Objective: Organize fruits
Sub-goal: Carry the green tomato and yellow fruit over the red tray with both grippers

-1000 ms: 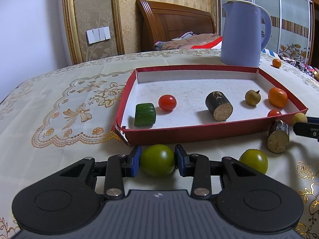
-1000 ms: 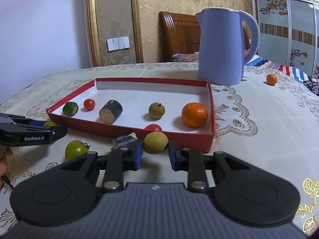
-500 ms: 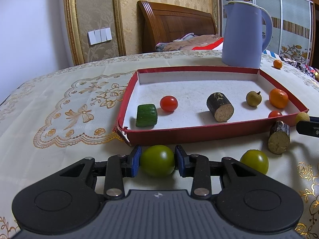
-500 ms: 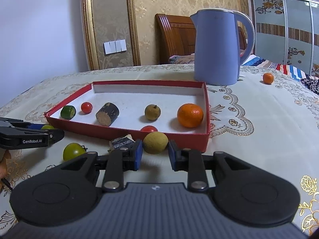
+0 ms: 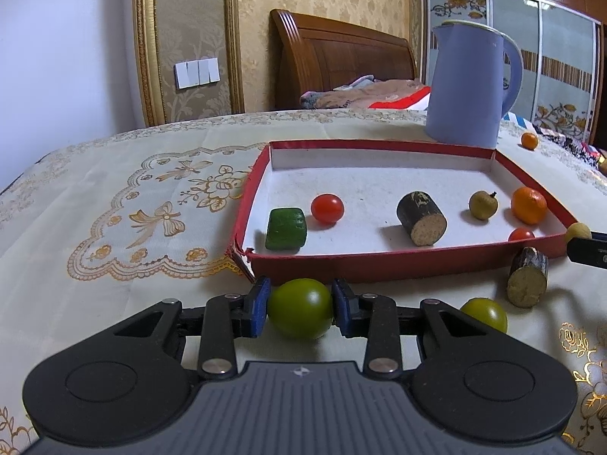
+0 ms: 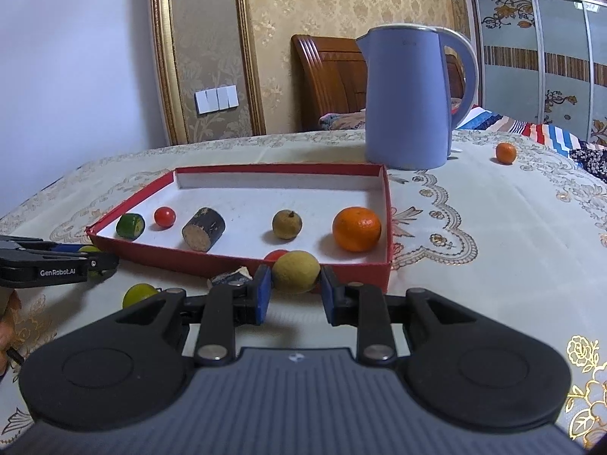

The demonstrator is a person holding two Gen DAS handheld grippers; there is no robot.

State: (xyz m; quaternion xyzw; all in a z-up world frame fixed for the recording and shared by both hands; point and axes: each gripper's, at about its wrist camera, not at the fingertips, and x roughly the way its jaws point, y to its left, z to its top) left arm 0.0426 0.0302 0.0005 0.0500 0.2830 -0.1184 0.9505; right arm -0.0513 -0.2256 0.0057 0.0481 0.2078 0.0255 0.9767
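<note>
My left gripper (image 5: 299,307) is shut on a green tomato (image 5: 300,308), held in front of the near wall of a red tray (image 5: 379,263). My right gripper (image 6: 296,290) is shut on a yellow-brown round fruit (image 6: 296,271) by the tray's near right corner (image 6: 364,273). Inside the tray lie a green cucumber piece (image 5: 285,228), a red tomato (image 5: 327,208), a dark cut stem (image 5: 421,218), a brown longan (image 5: 482,205), an orange (image 5: 528,205) and a second small red tomato (image 5: 521,234).
A second green tomato (image 5: 485,310) and a cut stem piece (image 5: 527,282) lie on the cloth in front of the tray. A blue kettle (image 6: 411,98) stands behind the tray. A small orange (image 6: 505,152) sits far right. A bed headboard is behind the table.
Both grippers have risen a little with their fruits; the tray and table look lower and farther in both views. The grips have not changed.
</note>
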